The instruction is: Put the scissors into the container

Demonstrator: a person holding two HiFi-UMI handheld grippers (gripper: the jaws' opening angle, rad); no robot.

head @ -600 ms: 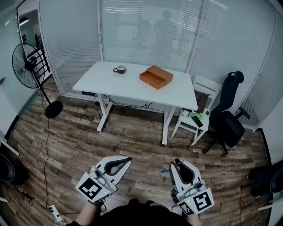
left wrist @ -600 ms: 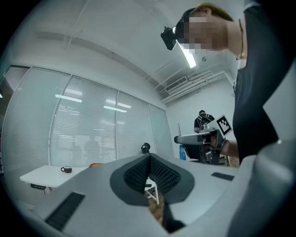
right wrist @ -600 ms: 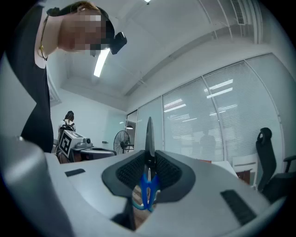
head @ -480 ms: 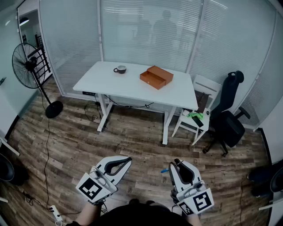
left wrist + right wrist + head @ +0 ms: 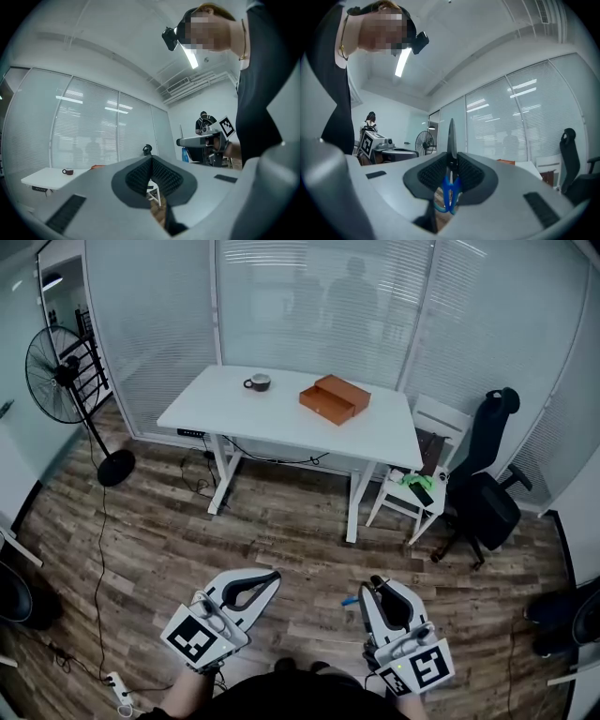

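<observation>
The scissors [image 5: 451,187] have blue handles and a dark blade that sticks up past the pads. My right gripper [image 5: 451,161] is shut on them. In the head view only a blue tip of the scissors [image 5: 349,601] shows beside my right gripper [image 5: 373,582], low at the right. My left gripper [image 5: 273,576] is low at the left, its jaws shut with nothing between them, as my left gripper [image 5: 152,161] also shows in its own view. The container, an orange box [image 5: 335,398], lies on a white table [image 5: 281,423] far ahead of both grippers.
A dark cup [image 5: 257,382] stands on the table left of the box. A standing fan [image 5: 56,371] is at the far left, and a white chair [image 5: 412,488] and a black office chair [image 5: 487,493] are right of the table. A power strip [image 5: 117,692] lies on the wooden floor.
Both grippers keep their places and states. The table and room sit very slightly lower and further right in the head view.
</observation>
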